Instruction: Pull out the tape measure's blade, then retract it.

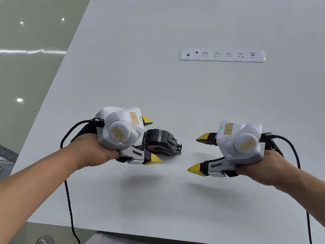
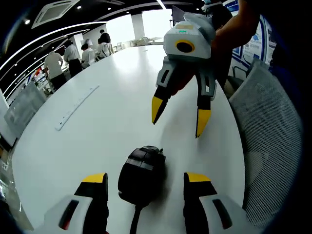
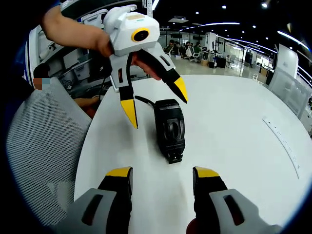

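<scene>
Could knock the tape measure (image 1: 161,141), lying between the wide-open, empty jaws of the left gripper (image 1: 151,140) and ahead of the equally spread, empty right gripper (image 1: 199,153), askew by closing off-centre.

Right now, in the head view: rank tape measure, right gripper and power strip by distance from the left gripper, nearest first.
1. Tape measure, between the left gripper's open jaws.
2. Right gripper, facing it from the right side.
3. Power strip, far across the table.
</scene>
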The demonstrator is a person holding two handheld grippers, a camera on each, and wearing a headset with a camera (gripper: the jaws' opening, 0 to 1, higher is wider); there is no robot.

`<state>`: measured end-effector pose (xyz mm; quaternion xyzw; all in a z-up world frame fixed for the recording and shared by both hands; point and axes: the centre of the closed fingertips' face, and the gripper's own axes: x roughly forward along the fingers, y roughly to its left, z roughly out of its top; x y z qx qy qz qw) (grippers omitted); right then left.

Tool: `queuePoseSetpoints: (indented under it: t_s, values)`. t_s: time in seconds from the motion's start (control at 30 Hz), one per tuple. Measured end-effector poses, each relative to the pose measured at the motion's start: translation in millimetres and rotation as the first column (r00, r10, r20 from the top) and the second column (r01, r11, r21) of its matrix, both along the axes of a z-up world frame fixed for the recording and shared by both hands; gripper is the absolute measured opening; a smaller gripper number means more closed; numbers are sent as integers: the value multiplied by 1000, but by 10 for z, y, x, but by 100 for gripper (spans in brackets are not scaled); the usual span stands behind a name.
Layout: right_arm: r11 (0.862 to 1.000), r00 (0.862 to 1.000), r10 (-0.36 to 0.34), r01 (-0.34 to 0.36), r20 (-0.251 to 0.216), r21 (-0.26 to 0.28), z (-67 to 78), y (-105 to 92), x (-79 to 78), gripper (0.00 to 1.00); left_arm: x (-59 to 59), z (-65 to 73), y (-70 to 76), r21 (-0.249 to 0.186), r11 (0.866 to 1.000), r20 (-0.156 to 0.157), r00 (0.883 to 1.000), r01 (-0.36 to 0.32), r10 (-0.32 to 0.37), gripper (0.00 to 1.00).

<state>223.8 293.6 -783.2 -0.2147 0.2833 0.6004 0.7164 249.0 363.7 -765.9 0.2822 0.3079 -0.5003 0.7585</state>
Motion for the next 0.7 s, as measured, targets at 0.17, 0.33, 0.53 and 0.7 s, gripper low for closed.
queuePoseSetpoints:
  t_s: [0.17,0.33,0.53,0.7]
  values:
    - [1000,1000,17,-17,6,-4,-63,65,49,44,19,-49,-25,22,999,-1,1000,29,-29,57]
    - [999,999,40,-40,13,-6,-129,135,80,41,44,-98,-43,36,998,-2,998,56,-56,54]
    - [998,998,57,-57,17,-11,-214,196,146,38,83,-161,-34,55,995,-4,997,83,-83,51]
    - [997,997,70,-70,12,-16,-271,215,183,37,103,-184,-48,59,993,-8,995,102,-102,48]
